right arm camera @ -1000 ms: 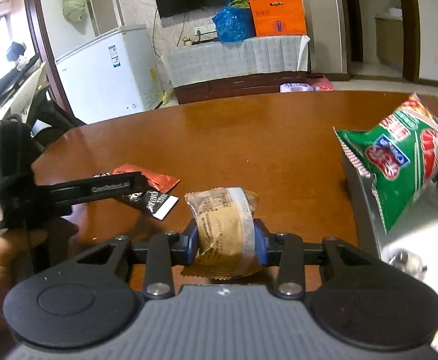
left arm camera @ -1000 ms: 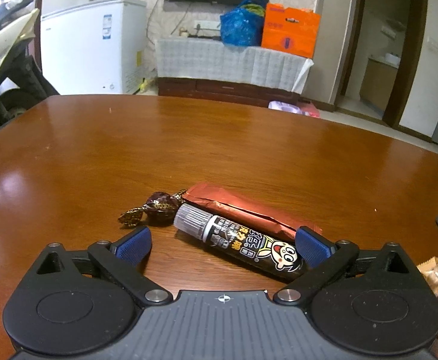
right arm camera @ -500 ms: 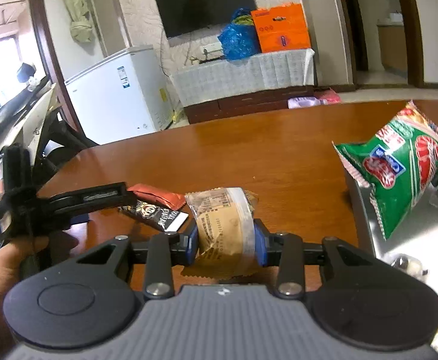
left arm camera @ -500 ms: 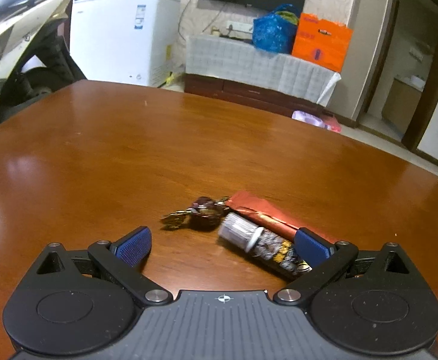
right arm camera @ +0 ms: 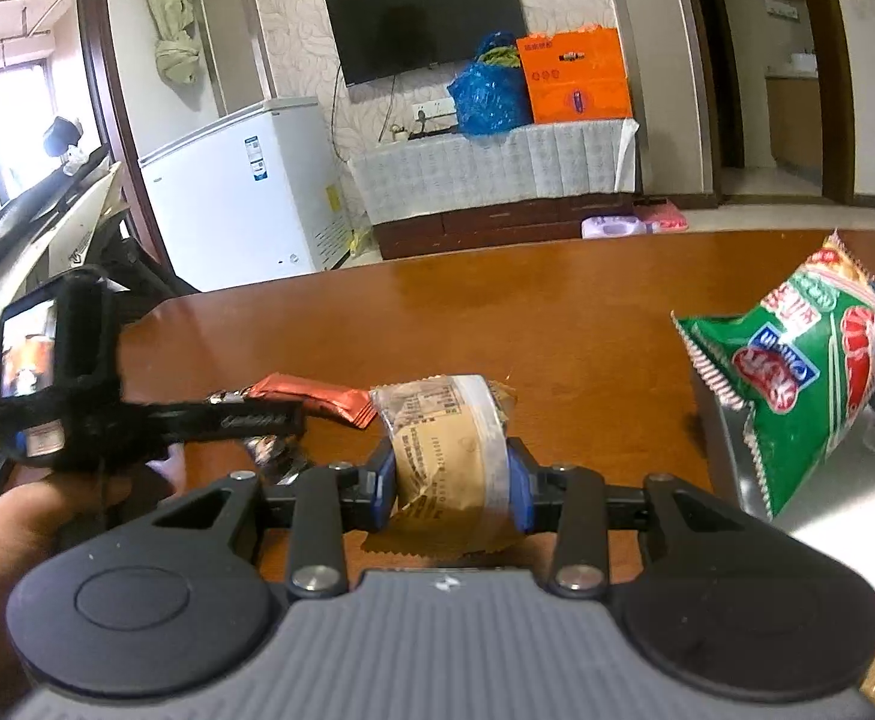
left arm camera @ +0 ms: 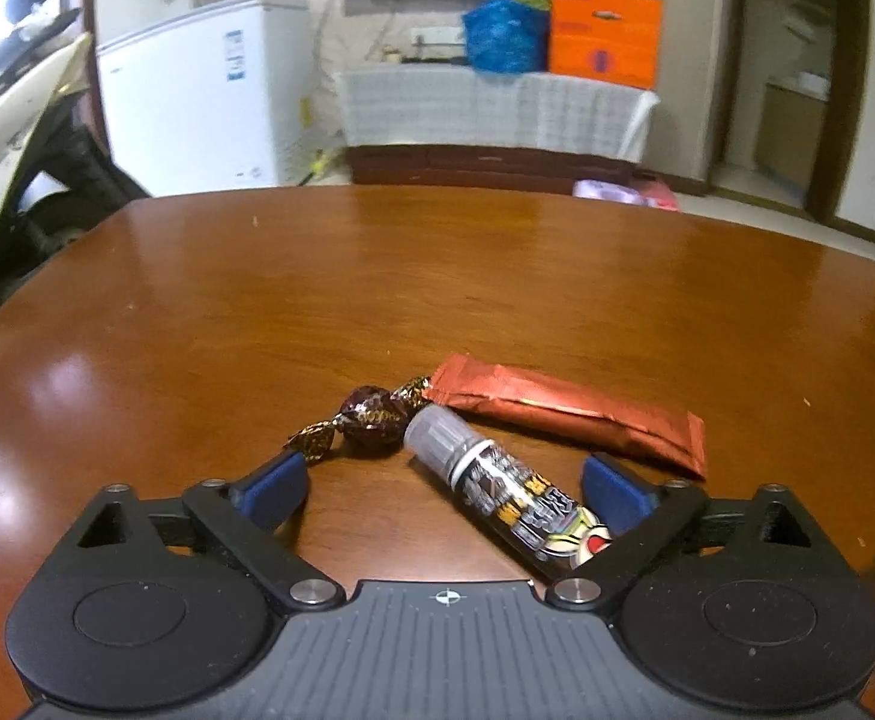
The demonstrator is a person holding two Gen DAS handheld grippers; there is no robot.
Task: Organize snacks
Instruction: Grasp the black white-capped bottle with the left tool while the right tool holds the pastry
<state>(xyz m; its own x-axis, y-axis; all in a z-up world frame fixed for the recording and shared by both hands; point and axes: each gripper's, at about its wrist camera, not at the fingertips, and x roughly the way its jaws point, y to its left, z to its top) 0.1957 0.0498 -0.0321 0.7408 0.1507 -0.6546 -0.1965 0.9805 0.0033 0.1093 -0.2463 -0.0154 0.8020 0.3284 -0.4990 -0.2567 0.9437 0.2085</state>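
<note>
**Left tool closing over a tube while the right tool carried a pastry**

The left tool (left arm camera: 443, 483) stood released above the worktop (left arm camera: 377, 276), its jaws wide and just closing in, with a printed snack tube (left arm camera: 500, 495) lying slantwise between them. Neither pad pressed on the tube. A dark foil candy (left arm camera: 368, 417) lay touching the tube's grey cap, and a red wrapper bar (left arm camera: 563, 414) lay just behind it. The right tool (right arm camera: 452, 483) was clenched on a brown wrapped pastry (right arm camera: 443, 438), held above the worktop. To its right a green snack bag (right arm camera: 809, 372) leaned into a grey tray (right arm camera: 710, 420), probably the place for the snacks.

The risk was in the tube's angle. As it lay across the jaws and not square to them, the closing pads might meet it at one end only, so that it would turn or roll away. The left pad (left arm camera: 272, 489) was also near the twisted end of the candy and could catch it together with the tube. The pastry looked soft, and a harder squeeze might crush it.

Compared with one second before, the left view showed the snacks nearer and more centred between the jaws, which stood a little narrower. The pastry sat in the right tool as before.
</note>
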